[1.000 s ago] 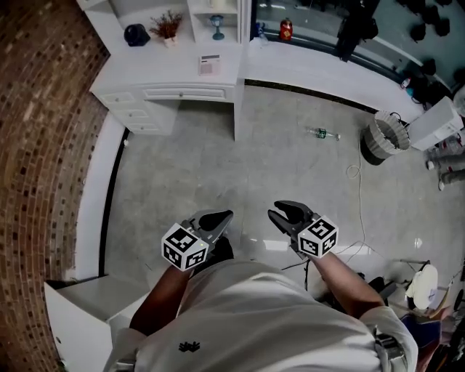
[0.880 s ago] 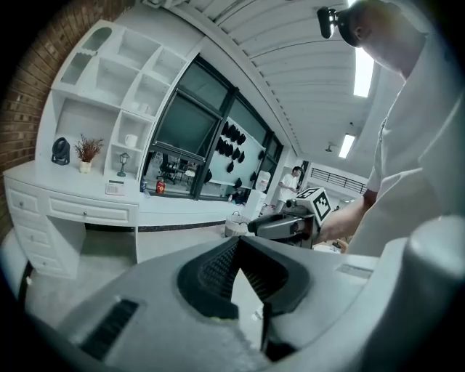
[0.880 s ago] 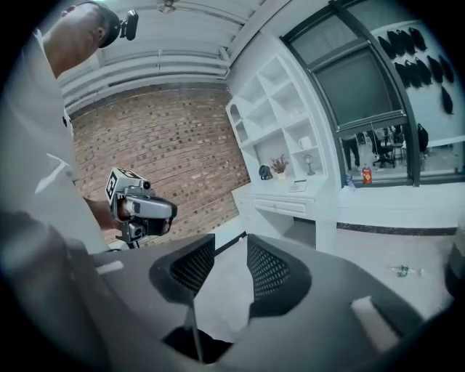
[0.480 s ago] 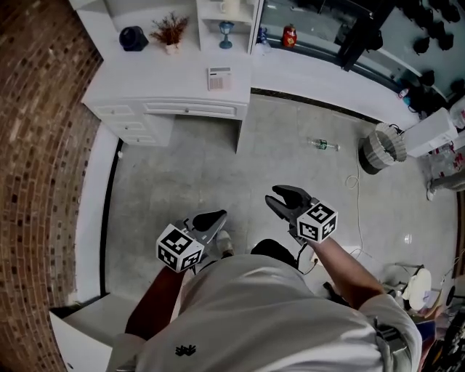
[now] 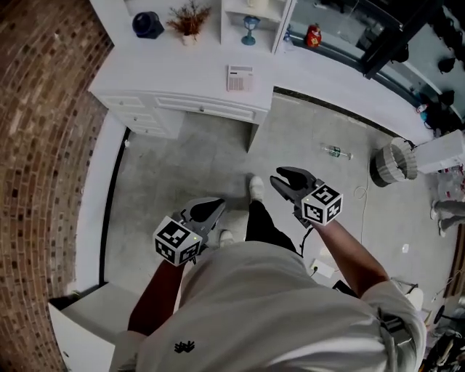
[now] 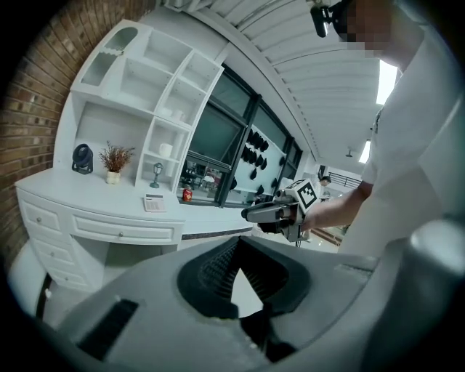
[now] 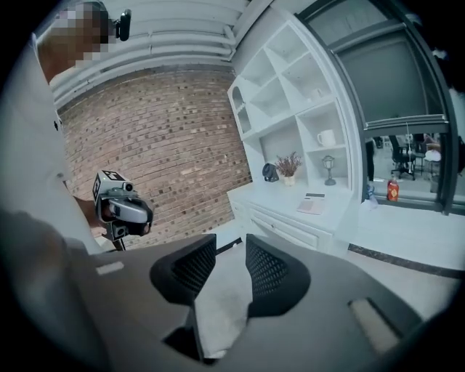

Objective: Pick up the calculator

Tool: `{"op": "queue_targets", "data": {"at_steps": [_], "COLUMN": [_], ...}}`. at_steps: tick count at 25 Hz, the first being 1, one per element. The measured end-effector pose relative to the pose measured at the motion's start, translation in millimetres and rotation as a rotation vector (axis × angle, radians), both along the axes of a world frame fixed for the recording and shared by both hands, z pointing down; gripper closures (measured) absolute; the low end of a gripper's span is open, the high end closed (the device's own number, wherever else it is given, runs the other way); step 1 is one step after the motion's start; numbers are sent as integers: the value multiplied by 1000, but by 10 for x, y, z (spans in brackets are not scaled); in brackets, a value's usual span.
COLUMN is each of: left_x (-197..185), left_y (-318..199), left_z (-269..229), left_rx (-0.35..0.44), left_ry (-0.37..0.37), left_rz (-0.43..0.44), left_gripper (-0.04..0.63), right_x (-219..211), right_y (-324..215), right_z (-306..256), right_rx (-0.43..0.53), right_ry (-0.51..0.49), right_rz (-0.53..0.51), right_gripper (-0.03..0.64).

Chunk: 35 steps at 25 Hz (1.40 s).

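Both forearms reach forward from the person's white shirt [image 5: 269, 312], held at about waist height over the grey floor [image 5: 182, 167]. Seen from the head view, the left forearm [image 5: 156, 298] runs up toward 12 o'clock. The left hand-held gripper [image 5: 211, 208] noses on toward 1 o'clock, tipped slightly below level. The right forearm [image 5: 349, 254] angles in toward 10 o'clock, and the right hand-held gripper [image 5: 282, 176] points the same way, also dipped a little. The two are held well apart, with a stepping leg and shoe [image 5: 256, 187] between them.

In the left gripper view the dark ribbed jaws meet at their tips, leaving only a wedge-shaped gap behind, and nothing is held. In the right gripper view the jaws stand apart with bare floor showing between them. They are closing, with nothing between the pads.

The calculator [image 5: 240, 78] lies flat on the white desk surface [image 5: 167, 69], at 12 o'clock from both hands and well away from them, near the desk's right end. On the same surface a small dark fan [image 5: 147, 25] and a potted dried plant [image 5: 190, 16] stand at 10 to 11 o'clock from the calculator. A goblet [image 5: 250, 22] sits on a shelf at its 12 o'clock. A bottle [image 5: 336, 152] lies on the floor at 1 o'clock from the right hand.
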State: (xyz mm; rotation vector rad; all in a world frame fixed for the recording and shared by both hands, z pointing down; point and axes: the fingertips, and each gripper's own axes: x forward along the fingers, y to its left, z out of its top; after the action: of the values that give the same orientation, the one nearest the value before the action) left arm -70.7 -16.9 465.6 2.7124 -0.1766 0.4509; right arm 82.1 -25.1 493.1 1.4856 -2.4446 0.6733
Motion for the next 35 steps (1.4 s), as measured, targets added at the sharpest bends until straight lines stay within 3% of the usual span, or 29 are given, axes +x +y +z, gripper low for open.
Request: {"op": "queue_targets", "data": {"at_steps": [13, 21, 29, 35], "left_x": [946, 1489, 1505, 1399], "left_y": [-1498, -2131, -2530, -2720], "left_z": [-8, 34, -7, -27], "left_rx": [-15, -45, -61, -57], "left_ry": [-51, -93, -100, -131], "left_rz": [-210, -313, -413, -502], "left_gripper": [591, 591, 591, 591], "right_x": [1344, 2042, 2310, 2272], "right_y": [-2021, -3316, -4491, -4997], "right_z": [335, 770, 1284, 1573], "right_rx": [-32, -65, -108, -190], "right_ry": [-5, 29, 27, -25], "right_rz": [-174, -276, -311, -384], "right_gripper": [482, 479, 452, 406]}}
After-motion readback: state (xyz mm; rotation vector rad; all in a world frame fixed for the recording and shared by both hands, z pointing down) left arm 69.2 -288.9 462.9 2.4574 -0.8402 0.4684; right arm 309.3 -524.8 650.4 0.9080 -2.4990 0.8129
